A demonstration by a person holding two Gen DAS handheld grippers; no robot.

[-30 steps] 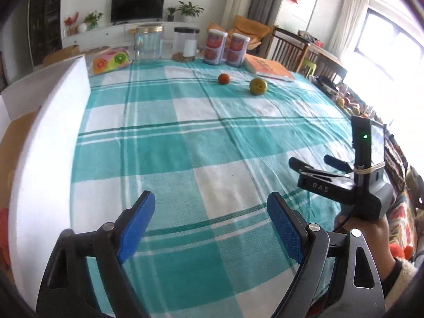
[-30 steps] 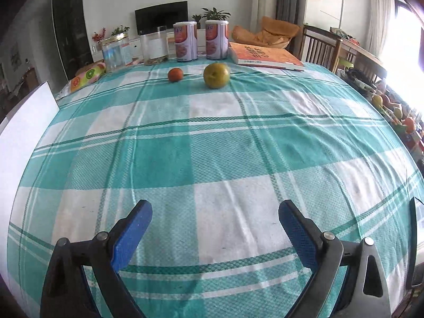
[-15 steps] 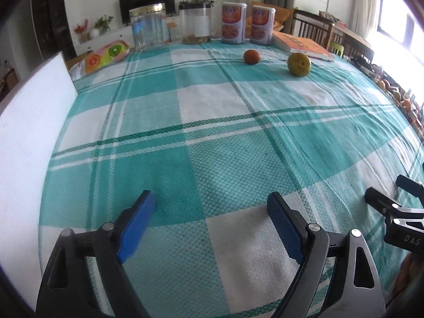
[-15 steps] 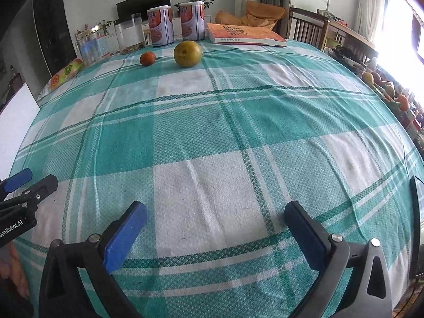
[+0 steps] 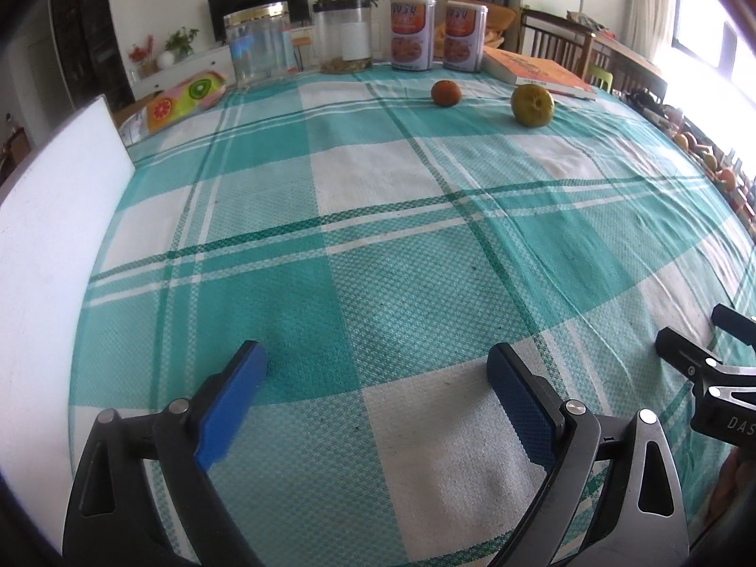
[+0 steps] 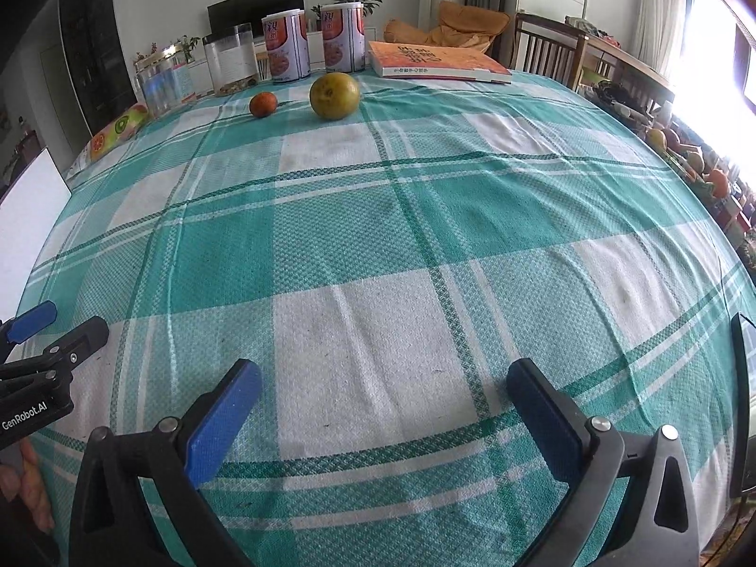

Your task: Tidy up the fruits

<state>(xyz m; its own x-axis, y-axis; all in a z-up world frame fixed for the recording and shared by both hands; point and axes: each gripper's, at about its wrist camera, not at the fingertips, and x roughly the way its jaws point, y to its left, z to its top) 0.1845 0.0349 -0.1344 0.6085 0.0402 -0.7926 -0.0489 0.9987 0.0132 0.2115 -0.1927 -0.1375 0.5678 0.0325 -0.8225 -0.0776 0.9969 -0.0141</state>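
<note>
A small orange fruit [image 5: 445, 92] and a larger yellow-green fruit [image 5: 531, 105] lie apart on the far side of the teal checked tablecloth [image 5: 378, 245]. Both show in the right wrist view too, the orange one [image 6: 262, 104] left of the yellow-green one [image 6: 334, 95]. My left gripper [image 5: 375, 378] is open and empty low over the near part of the cloth. My right gripper [image 6: 383, 394] is open and empty, also near the front. Each gripper shows at the edge of the other's view, the right one [image 5: 699, 349] and the left one [image 6: 42, 330].
A white foam box [image 5: 52, 236] stands along the table's left edge. At the back stand two clear jars [image 5: 257, 54], two printed cans [image 5: 437, 33], an orange book [image 5: 538, 73] and a fruit-print packet [image 5: 184, 99]. Chairs and more fruit lie beyond the right edge.
Both grippers have swung their views toward the far fruits and moved forward a little; the fruits look nearer and more central. Both jaws stay open and nothing on the table has moved.
</note>
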